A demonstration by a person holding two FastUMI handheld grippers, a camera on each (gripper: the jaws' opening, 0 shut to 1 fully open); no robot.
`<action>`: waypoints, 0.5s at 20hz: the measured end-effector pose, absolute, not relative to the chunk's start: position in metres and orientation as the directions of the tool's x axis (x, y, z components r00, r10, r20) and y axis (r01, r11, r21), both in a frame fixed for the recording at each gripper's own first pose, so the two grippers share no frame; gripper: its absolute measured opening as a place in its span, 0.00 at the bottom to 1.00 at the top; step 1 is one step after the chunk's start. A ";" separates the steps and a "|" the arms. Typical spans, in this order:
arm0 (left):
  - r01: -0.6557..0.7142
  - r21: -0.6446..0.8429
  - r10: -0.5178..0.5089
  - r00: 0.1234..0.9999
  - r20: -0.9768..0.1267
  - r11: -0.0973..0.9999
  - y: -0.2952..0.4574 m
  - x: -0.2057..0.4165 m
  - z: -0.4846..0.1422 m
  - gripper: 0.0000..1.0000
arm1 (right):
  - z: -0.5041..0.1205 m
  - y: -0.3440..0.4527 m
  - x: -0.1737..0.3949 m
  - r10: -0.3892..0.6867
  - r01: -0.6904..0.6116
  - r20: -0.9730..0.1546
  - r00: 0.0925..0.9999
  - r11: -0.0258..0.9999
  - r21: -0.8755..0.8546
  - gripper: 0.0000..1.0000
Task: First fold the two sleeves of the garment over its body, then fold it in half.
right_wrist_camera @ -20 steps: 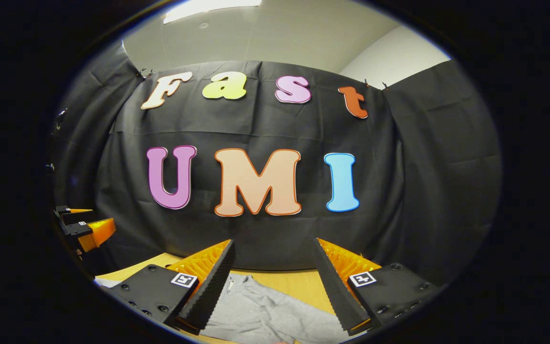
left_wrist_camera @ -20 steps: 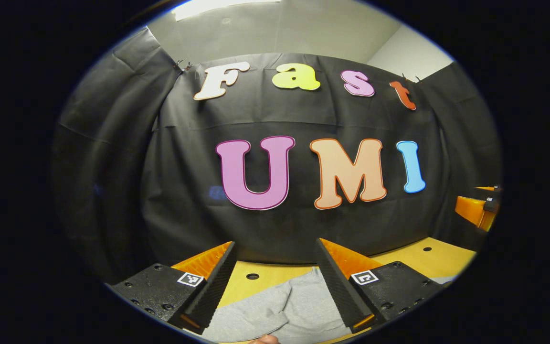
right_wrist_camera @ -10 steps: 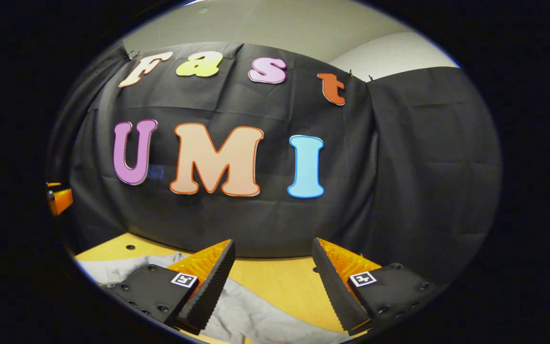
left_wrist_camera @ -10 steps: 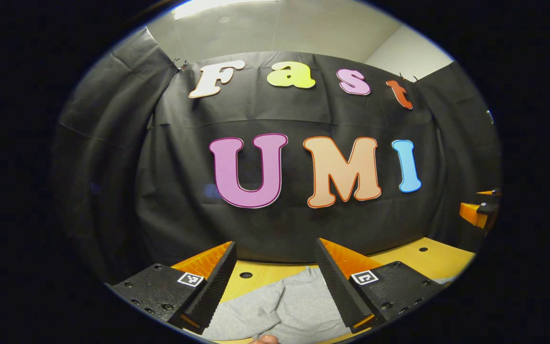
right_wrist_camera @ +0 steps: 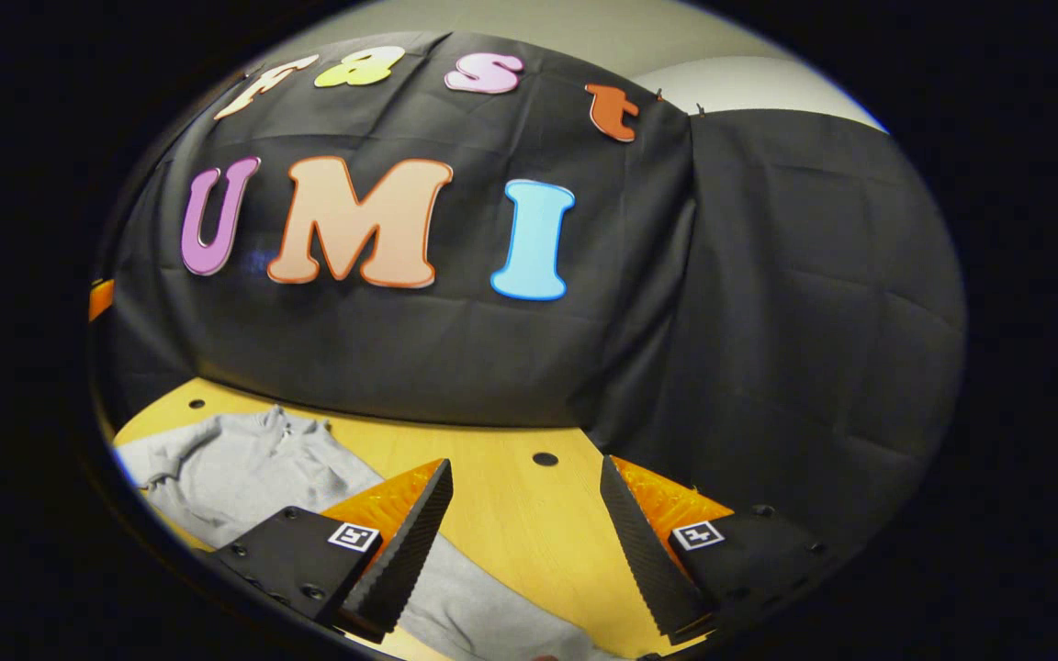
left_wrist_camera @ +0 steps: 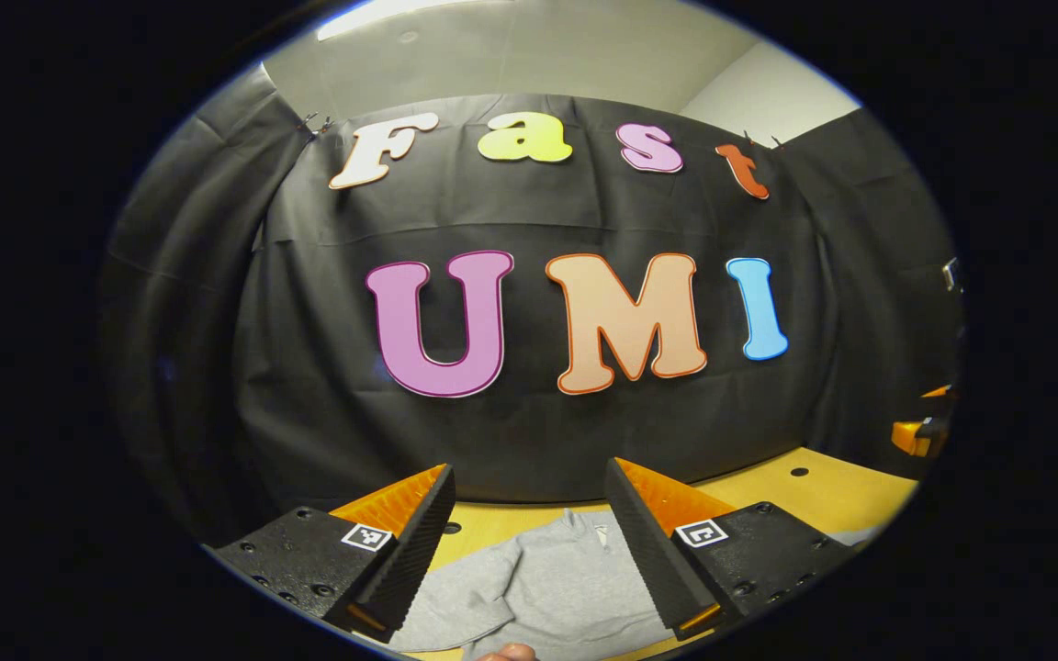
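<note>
The grey fleece zip-neck garment [left_wrist_camera: 547, 588] lies flat on the yellow wooden table [right_wrist_camera: 511, 500], ahead of and below the left gripper [left_wrist_camera: 529, 542], whose jaws gape, holding nothing. The right gripper [right_wrist_camera: 524, 542], likewise spread and empty, hovers with what is probably a sleeve under its left finger, seemingly lining up a first grab.

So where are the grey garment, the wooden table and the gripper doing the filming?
grey garment [left_wrist_camera: 547, 588], left gripper view, on its chest below the collar.
wooden table [right_wrist_camera: 511, 514], right gripper view, on bare top.
right gripper [right_wrist_camera: 525, 537], right gripper view, midway between its fingertips.
</note>
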State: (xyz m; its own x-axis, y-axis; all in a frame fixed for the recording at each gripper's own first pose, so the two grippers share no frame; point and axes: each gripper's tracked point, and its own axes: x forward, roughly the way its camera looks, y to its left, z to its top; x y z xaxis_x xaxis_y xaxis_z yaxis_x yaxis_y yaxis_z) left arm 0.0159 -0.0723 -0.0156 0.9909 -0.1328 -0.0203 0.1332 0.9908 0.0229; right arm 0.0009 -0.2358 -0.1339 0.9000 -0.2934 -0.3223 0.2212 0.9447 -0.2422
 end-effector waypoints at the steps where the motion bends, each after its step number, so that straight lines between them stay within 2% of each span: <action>1: 0.136 0.025 -0.136 0.990 -0.022 0.990 -0.075 0.017 -0.015 0.96 | -0.145 -0.244 -0.005 -0.301 0.220 -0.347 0.888 0.942 -0.253 1.00; 10: 0.171 0.046 -0.169 0.985 -0.048 0.984 -0.106 0.022 -0.025 0.95 | -0.236 -0.299 -0.054 -0.342 0.224 -0.547 0.764 0.936 -0.272 0.99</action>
State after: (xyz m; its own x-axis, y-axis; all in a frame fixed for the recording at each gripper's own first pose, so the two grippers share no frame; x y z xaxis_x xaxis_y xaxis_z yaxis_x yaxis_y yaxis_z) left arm 0.0220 -0.1061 -0.0255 0.9845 -0.1687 -0.0479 0.1709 0.9842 0.0463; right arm -0.0537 -0.2992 -0.2358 0.7638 -0.3423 -0.5473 0.2245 0.9357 -0.2720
